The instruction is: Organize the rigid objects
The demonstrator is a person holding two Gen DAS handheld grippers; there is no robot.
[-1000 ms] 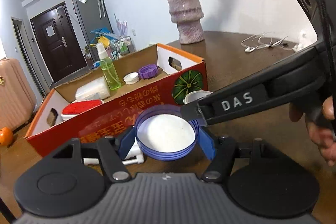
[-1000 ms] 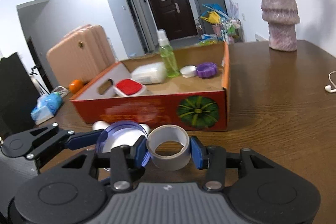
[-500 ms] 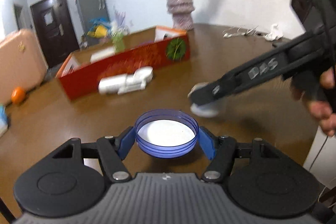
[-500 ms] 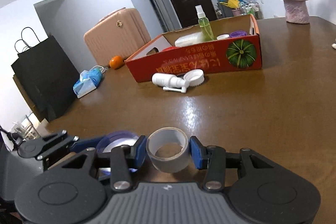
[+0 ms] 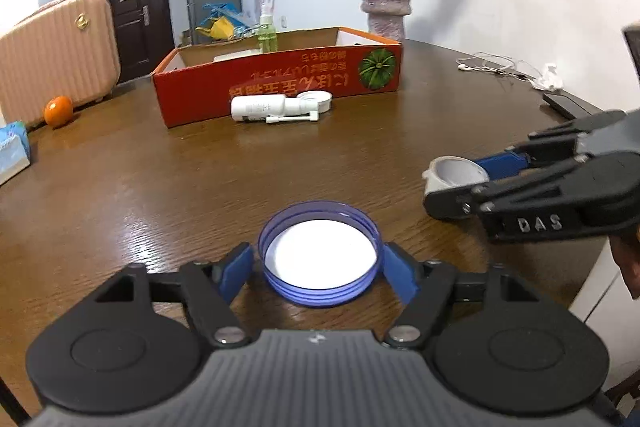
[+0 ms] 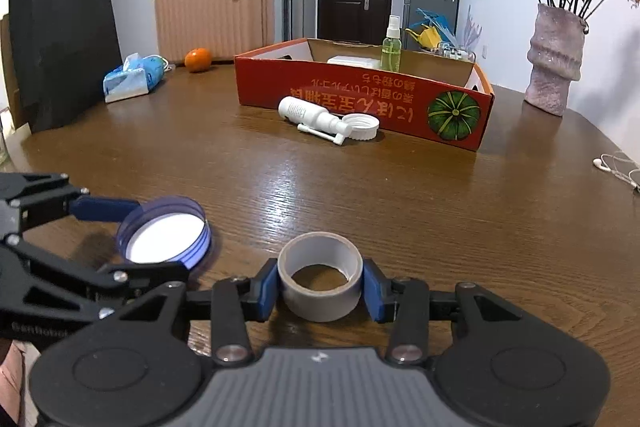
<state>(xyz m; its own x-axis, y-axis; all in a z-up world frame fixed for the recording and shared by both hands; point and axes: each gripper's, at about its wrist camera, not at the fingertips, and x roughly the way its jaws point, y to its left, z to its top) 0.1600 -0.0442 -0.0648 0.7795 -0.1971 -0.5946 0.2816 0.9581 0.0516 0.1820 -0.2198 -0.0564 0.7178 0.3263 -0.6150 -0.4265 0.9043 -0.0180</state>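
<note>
My left gripper (image 5: 318, 269) is shut on a blue lid (image 5: 319, 253) with a white inside, low over the near part of the wooden table (image 5: 160, 179). It also shows in the right wrist view (image 6: 164, 233). My right gripper (image 6: 320, 287) is shut on a grey tape roll (image 6: 320, 281), which also shows at the right of the left wrist view (image 5: 454, 175). The red cardboard box (image 6: 360, 95) stands far ahead, holding a green spray bottle (image 6: 391, 47) and a white container (image 6: 352, 62).
A white spray bottle (image 6: 308, 117) and a white lid (image 6: 362, 127) lie in front of the box. A pink vase (image 6: 554, 63) stands at the right, earphones (image 6: 618, 171) near the right edge. A tissue pack (image 6: 132, 79), an orange (image 6: 197, 59) and a black bag (image 6: 64, 43) sit at the left.
Both grippers have pulled back from the box to the near side of the table, still holding the blue lid and the tape roll, and have spread apart sideways.
</note>
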